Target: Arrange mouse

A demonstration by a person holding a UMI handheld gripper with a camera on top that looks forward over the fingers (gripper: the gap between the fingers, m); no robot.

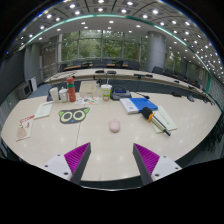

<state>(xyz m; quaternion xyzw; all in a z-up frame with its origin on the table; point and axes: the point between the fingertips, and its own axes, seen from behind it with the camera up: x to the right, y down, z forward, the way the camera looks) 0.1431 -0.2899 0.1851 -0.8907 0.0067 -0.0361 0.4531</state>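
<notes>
A small pink mouse (114, 126) lies on the pale table (110, 145), well beyond my fingers and roughly midway between them. My gripper (111, 158) is open and empty, its purple pads (76, 157) spread wide above the near part of the table. Nothing stands between the fingers.
A pad with two green rings (72, 116) lies left of the mouse. Cups and bottles (66, 93) stand at the back left. A blue book (139, 104), papers and a dark tool (157, 122) lie to the right. Chairs and windows are beyond the table.
</notes>
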